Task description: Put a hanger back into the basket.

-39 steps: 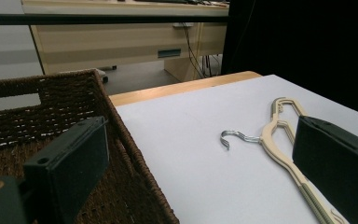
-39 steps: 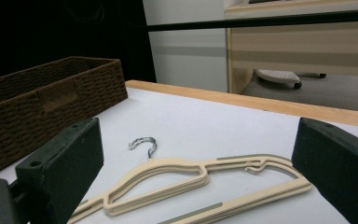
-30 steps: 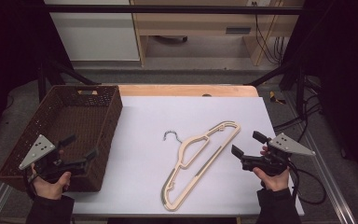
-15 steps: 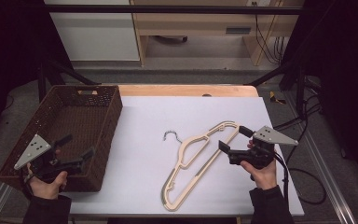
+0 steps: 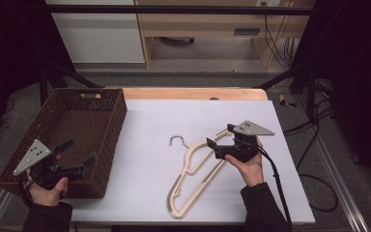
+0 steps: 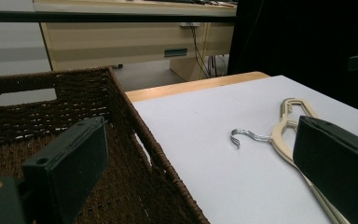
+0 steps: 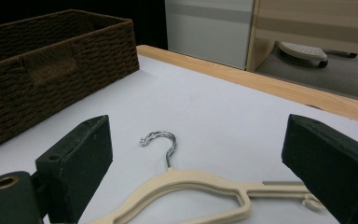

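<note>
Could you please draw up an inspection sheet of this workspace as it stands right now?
Surface: white table top with a wooden strip along its far edge, flat and dry.
Job's things: cream hanger with a metal hook lies flat on the table; brown wicker basket stands at the left, its inside bare where visible.
Clutter: nothing seen.
Grippers: right gripper at the hanger's shoulder, jaws wide but just been closing, hanger not pressed; left gripper open over the basket's near corner.
Cables: a black cable trails from the right gripper; more hang at the right.
Surroundings: wooden desk and white cabinet behind.
</note>
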The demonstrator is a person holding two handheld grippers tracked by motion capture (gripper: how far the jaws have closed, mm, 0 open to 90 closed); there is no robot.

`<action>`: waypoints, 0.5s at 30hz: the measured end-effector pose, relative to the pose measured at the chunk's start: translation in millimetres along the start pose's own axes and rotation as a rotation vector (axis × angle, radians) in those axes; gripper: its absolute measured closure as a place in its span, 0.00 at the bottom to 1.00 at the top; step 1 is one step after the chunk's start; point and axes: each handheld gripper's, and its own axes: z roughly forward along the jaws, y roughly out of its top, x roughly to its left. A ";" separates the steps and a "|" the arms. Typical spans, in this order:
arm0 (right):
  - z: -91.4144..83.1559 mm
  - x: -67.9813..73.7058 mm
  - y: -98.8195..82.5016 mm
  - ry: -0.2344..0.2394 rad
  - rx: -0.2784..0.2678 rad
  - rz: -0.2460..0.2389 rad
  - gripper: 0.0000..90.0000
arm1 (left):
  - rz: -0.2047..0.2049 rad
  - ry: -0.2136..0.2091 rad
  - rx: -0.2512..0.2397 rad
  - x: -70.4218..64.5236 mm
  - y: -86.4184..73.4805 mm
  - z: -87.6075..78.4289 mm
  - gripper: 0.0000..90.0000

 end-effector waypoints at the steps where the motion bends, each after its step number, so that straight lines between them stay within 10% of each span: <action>1: 3.3 0.6 0.9 0.003 0.001 -0.004 0.11 | 0.000 0.000 0.000 0.0 0.1 -0.2 0.03; 15: 65.3 23.1 14.4 0.069 0.090 -0.078 0.17 | 0.004 -0.004 0.009 -0.8 -0.4 1.8 0.03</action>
